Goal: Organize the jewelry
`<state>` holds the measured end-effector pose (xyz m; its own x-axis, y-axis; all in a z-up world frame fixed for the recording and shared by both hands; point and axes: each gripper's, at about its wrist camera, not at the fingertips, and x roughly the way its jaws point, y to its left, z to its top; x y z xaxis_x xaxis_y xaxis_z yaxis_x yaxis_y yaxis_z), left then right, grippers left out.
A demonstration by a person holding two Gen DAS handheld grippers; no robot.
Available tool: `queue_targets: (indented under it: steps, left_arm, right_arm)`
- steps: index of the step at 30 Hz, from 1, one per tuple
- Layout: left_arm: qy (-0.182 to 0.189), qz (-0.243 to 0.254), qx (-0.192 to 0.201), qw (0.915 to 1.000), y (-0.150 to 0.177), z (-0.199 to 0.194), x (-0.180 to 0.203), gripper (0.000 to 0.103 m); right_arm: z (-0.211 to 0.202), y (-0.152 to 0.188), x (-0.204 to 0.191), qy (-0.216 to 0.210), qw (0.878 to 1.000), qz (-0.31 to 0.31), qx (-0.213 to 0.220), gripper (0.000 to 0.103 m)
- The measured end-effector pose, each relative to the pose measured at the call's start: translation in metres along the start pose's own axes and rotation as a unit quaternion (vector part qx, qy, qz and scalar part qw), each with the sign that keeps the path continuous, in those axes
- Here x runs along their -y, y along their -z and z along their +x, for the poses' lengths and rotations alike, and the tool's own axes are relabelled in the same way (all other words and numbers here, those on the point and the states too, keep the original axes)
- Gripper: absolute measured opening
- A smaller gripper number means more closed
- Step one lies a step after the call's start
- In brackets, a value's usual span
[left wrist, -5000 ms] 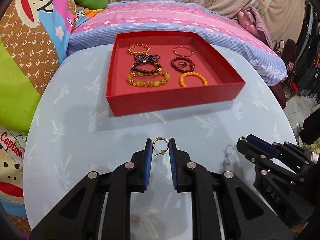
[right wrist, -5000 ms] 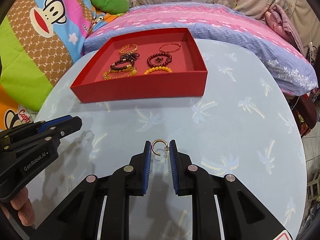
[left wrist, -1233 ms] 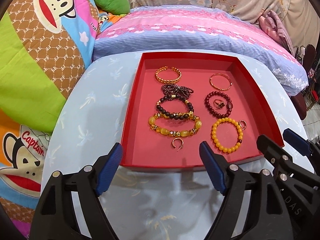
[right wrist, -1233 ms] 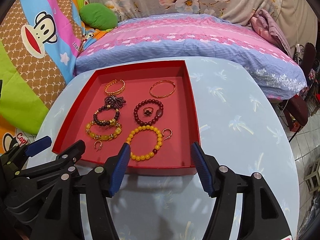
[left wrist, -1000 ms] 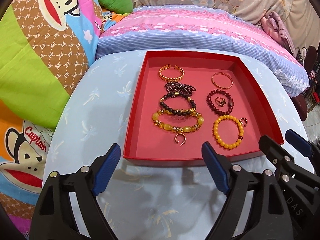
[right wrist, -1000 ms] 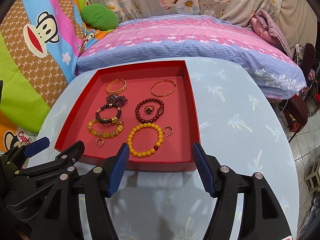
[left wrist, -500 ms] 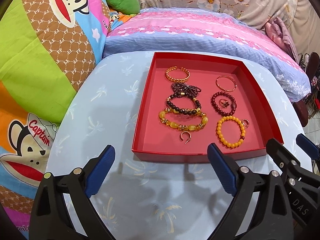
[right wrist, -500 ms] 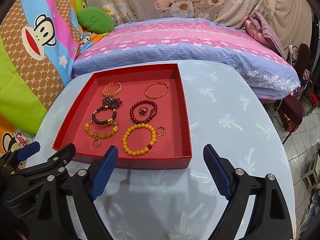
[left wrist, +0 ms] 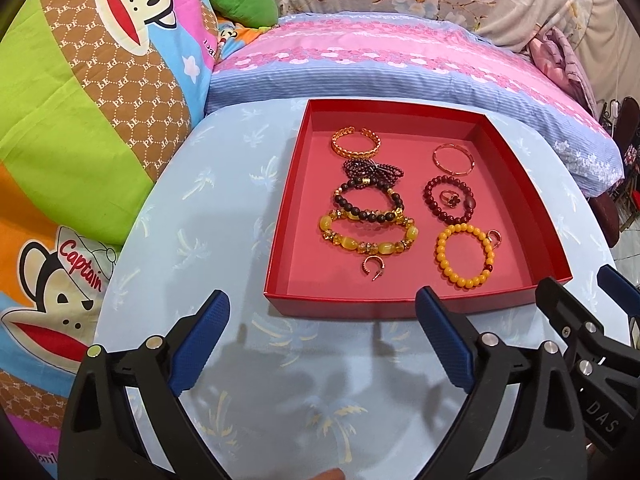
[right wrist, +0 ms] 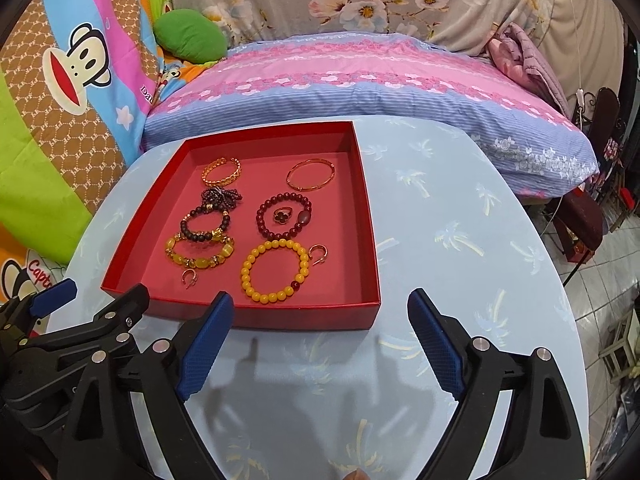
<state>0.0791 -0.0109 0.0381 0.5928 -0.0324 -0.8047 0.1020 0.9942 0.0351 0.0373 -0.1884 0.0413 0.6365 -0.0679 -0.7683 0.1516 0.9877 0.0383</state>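
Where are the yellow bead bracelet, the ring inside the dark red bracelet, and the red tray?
yellow bead bracelet [right wrist: 245, 268]: right wrist view, on its left beads.
ring [right wrist: 282, 215]: right wrist view, on its dark top.
red tray [left wrist: 400, 307]: left wrist view, on its near wall.

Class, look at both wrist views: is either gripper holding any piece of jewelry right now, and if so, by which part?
Nothing is held. The left gripper and right gripper are both open above the table.

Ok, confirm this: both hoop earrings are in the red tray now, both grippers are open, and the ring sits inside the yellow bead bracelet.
Wrong on the ring: the right wrist view shows it inside the dark red bead bracelet, not the yellow bead bracelet. The rest holds.
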Motion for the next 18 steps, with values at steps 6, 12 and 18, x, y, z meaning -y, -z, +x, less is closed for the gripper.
queue_targets:
  steps: [6,12,18]
  left_arm:
    - [-0.001,-0.004,0.001,1.0,0.0006,0.0002,-0.0008,0.09]
    - [0.001,-0.013,0.004,0.9999,0.0025,0.0001,-0.0028,0.09]
    - [0.002,-0.014,0.008,0.9999,0.0034,-0.0007,-0.0029,0.09]
  right_arm:
    - [-0.0005,0.0003,0.0014,0.006,1.0,0.004,0.004,0.091]
    - [-0.0023,0.001,0.0019,0.006,1.0,0.007,0.01,0.096]
    - [-0.0031,0.0016,0.003,0.006,1.0,0.009,0.012,0.096]
